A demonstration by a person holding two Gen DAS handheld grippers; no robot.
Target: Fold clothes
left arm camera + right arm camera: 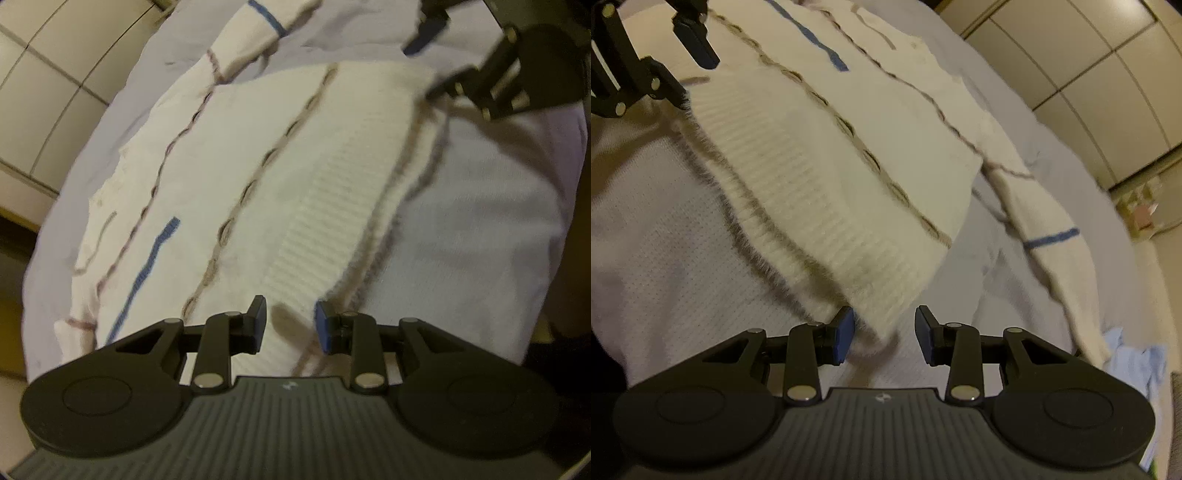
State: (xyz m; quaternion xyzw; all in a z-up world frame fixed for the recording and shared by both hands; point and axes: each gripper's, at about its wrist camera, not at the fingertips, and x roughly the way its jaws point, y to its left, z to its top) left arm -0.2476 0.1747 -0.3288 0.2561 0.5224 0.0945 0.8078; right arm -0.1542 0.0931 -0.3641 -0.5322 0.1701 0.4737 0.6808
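Fingers of left gripper released, sweater hem between them, unpinched. Right gripper fingers also released, straddling the hem corner. Sweater lies flat on pale bed sheet, sleeve out sideways.

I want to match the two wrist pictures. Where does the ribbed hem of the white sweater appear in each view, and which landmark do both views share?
Left wrist view: the ribbed hem runs from the upper right down to the bottom centre, ending between the open fingers of the left gripper.
Right wrist view: the hem runs from the upper left down to the right gripper.
Shared landmark: the short blue stripe on the sweater body.
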